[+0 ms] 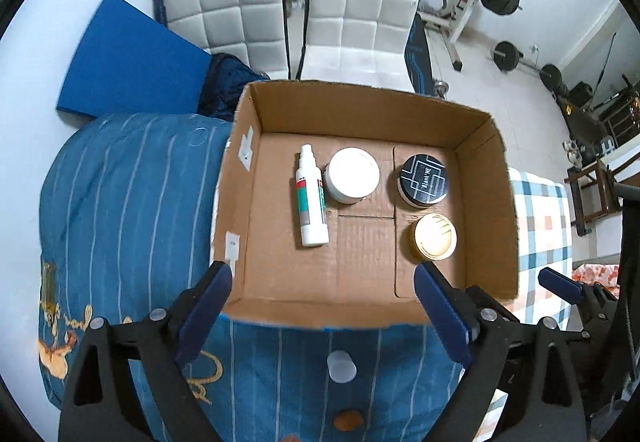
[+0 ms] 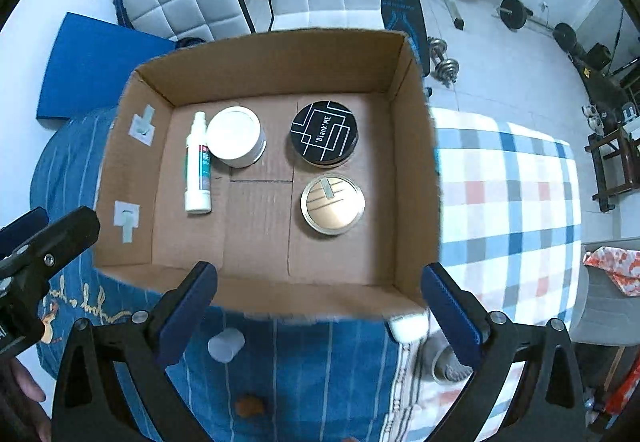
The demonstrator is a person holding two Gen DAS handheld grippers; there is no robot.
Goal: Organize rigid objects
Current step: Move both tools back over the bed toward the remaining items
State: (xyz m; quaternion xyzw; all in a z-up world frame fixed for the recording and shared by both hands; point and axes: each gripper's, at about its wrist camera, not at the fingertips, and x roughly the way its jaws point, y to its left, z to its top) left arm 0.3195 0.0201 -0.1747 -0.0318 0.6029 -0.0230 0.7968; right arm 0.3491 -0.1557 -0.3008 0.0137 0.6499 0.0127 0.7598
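I hold both my grippers high above the box, pointing down at it. My left gripper (image 1: 324,302) has its jaws spread wide, with nothing between them. My right gripper (image 2: 320,302) has its jaws spread wide too, and they hold nothing.

The cardboard box (image 1: 486,178) is brown, open on top, with rough flat walls. It sits on a bed with a blue striped blanket (image 1: 132,194) and a checked cloth (image 2: 508,202).

4 things lie on the box floor. In my left view, the white spray bottle (image 1: 311,202) lies flat at 9 o'clock, long and smooth. The white round jar (image 1: 352,175) is just beside it, at 11 o'clock. The black round tin (image 1: 424,181) with thin white lines is at 2 o'clock. The gold round tin (image 1: 433,241) is shiny and sits at 4 o'clock, near the black one.

A small clear cap (image 1: 341,366) lies on the blanket at 6 o'clock, outside the box.

2 white padded chairs (image 1: 362,10) stand behind the box at 12 o'clock.
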